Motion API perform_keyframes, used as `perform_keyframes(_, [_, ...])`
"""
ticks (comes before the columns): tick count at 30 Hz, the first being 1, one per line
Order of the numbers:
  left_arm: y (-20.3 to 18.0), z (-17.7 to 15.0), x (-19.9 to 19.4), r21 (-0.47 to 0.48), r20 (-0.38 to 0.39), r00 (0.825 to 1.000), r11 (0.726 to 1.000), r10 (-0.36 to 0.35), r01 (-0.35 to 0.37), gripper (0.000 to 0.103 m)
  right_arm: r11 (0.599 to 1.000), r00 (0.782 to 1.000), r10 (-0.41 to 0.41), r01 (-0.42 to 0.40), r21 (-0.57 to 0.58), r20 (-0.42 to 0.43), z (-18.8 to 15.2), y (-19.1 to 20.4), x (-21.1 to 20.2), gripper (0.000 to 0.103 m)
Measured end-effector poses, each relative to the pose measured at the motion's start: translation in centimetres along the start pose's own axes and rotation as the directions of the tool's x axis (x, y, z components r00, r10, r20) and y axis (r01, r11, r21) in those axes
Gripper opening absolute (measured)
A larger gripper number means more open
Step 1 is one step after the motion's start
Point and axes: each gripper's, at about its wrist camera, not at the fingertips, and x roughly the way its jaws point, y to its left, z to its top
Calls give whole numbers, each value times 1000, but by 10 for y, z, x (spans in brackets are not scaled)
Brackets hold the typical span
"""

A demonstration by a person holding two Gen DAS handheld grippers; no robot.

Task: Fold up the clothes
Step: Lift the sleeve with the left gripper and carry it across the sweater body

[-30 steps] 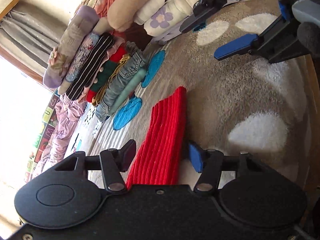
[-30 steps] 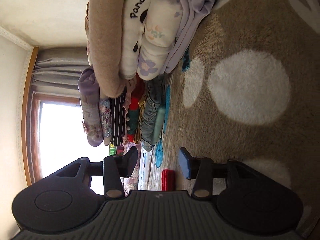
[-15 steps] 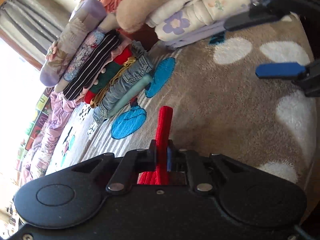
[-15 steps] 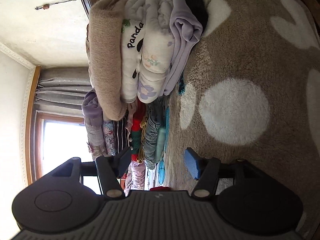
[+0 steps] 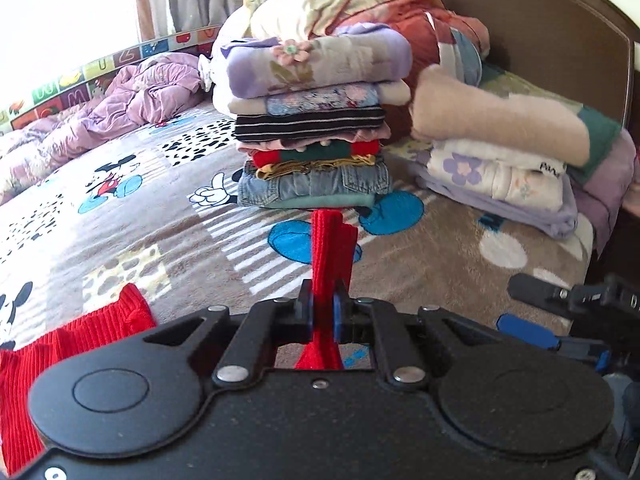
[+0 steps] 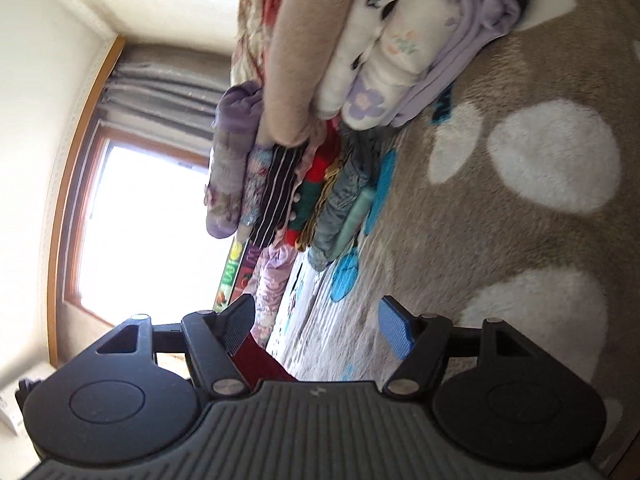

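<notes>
— What has your left claw (image 5: 323, 312) got?

— Your left claw is clamped on a fold of the red knit garment (image 5: 330, 252); the cloth stands up between the two blue pads (image 5: 338, 314) and runs on ahead of the tips. More of the same red knit lies off to the claw's left on the bed blanket (image 5: 132, 236), low and near the claw's body (its far end runs out of the picture).

— And your right one?

— Your right claw (image 6: 316, 328) is spread wide with nothing between its fingers. The camera is rolled on its side there, so the blanket fills the claw's right. A dark red strip of cloth shows just behind its left finger (image 6: 239, 328); whether it touches I cannot tell.

— What lies ahead of you?

— Straight beyond your left claw stands a tall stack of folded clothes (image 5: 316, 128), jeans near its bottom, a striped piece in its middle. To the right of that is a second pile of folded blankets (image 5: 500, 152), against the dark headboard (image 5: 540, 32). Your right claw shows low at the left claw's right side
</notes>
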Motion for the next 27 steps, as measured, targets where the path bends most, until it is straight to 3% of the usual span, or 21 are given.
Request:
perform_keyframes(4, [28, -5, -18, -64, 26, 1000, 998, 14, -12, 8, 988, 994, 14, -31, -151, -112, -21, 29, 12, 78])
perform_keyframes(9, [52, -11, -37, -117, 54, 998, 993, 41, -34, 8, 935, 967, 2, -92, -341, -256, -57, 64, 26, 79])
perform_keyframes(17, [84, -26, -67, -182, 91, 992, 981, 90, -72, 8, 761, 911, -91, -196, -619, -401, -124, 111, 37, 79])
perform_keyframes(27, [128, -51, -104, -289, 118, 980, 950, 160, -120, 8, 602, 865, -205, -258, -756, -458, -175, 128, 47, 79])
